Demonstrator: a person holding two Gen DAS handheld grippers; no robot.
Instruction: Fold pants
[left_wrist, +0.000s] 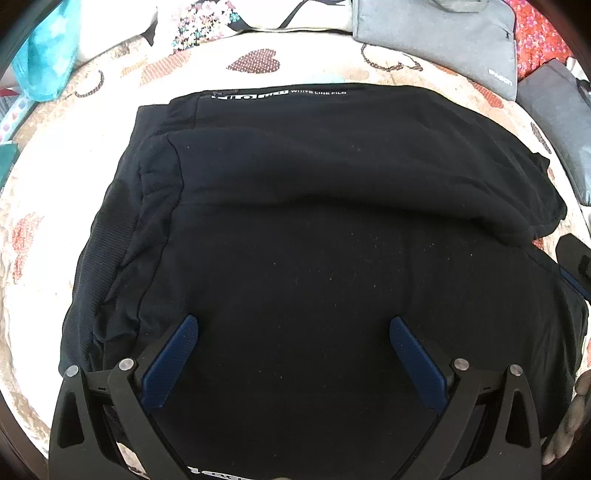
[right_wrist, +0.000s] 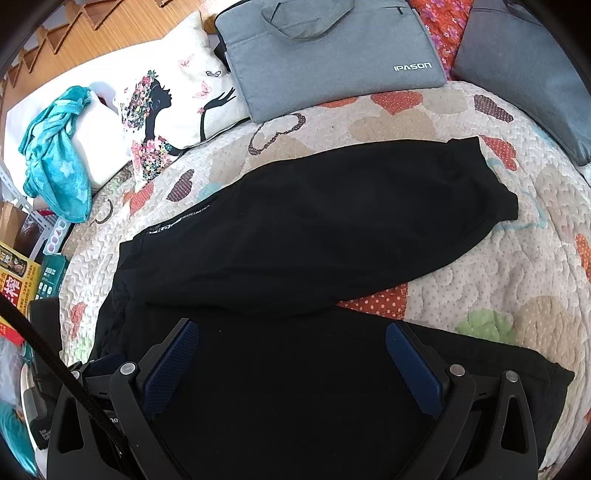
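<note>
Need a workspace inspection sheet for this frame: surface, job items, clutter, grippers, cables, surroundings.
Surface: heart-print quilt, on a bed.
Job's things: black pants lying flat on the quilt, partly folded, one leg over the other.
Clutter: grey laptop bag, second grey bag, printed pillow, teal blanket.
Grippers: left gripper open over the pants; right gripper open over the pants, holding nothing.
Cables: black strap crossing the right view's lower left.
Surroundings: wooden floor, boxes beside the bed.
</note>
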